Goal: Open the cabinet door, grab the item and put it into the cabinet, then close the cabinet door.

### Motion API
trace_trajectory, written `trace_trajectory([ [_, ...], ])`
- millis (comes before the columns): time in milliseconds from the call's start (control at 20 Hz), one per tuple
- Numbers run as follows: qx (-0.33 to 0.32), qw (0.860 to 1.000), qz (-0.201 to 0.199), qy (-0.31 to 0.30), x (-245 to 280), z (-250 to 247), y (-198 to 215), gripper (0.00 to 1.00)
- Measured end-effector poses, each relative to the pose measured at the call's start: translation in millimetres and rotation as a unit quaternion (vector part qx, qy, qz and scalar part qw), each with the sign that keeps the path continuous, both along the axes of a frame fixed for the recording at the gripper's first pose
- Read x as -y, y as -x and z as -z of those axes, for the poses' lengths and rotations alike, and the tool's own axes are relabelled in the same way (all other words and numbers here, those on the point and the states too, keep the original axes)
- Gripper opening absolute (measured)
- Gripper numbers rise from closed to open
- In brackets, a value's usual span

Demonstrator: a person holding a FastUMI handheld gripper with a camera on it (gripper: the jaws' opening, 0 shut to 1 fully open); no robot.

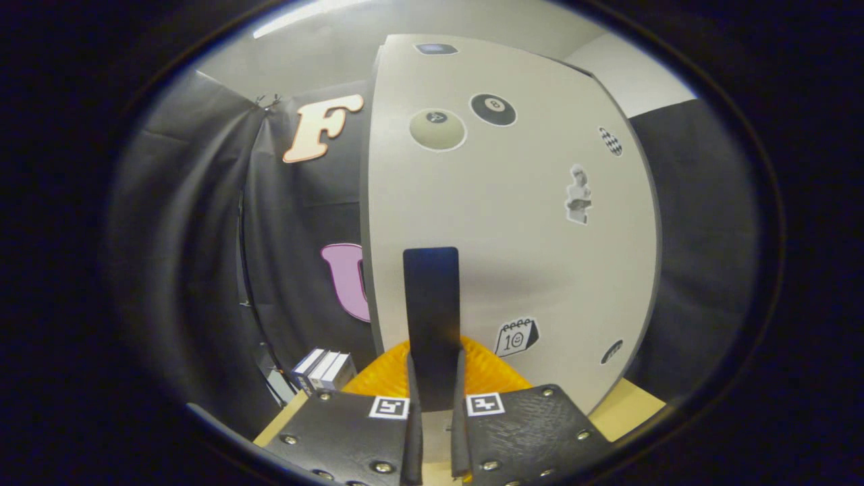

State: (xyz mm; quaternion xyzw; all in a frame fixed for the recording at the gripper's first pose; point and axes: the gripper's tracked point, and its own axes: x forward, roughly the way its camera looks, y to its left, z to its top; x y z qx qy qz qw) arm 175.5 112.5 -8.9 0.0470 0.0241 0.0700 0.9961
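The gripper (pixel 433 385) sits nearest, its two fingers (pixel 413 405) closed in on the dark upright handle (pixel 432 310) of the cabinet door (pixel 526 243), one finger pressing each side of the handle's lower end so the grip is clamped on it. Each finger block carries a small square black-and-white marker near its tip and a scatter of round screw heads. Just beyond the fingers and low behind the handle lies a ribbed orange item (pixel 489 374), showing to the left and right of the handle, close against the foot of the door; what it rests on is hidden by the fingers. A pale wooden tabletop (pixel 624 408) shows to the right of the right finger block and as a thin strip near the left one. To the left of the orange item, a little farther off, a few small boxes (pixel 324 370) stand side by side on the table edge. The pale grey door rises ahead, bearing stickers: a calendar sticker (pixel 517 336) low and just right of the handle, a small statue figure (pixel 578 194) higher on the right, and two billiard-ball stickers (pixel 464 120) near the top. Whether the door is shut or ajar cannot be told. Behind everything hangs the black cloth wall (pixel 202 223), with a light wall and ceiling farthest off above it.
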Motion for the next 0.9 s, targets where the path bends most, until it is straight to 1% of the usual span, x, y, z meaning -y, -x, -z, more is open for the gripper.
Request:
trace_trajectory([
  [400, -0.007, 1.000, 0.008, -0.010, 58, -3, 77, 0.16],
  [650, -0.012, 1.000, 0.019, -0.009, 87, -4, 105, 0.16],
  [900, -0.019, 0.999, 0.041, -0.014, 134, -5, 141, 0.16],
])
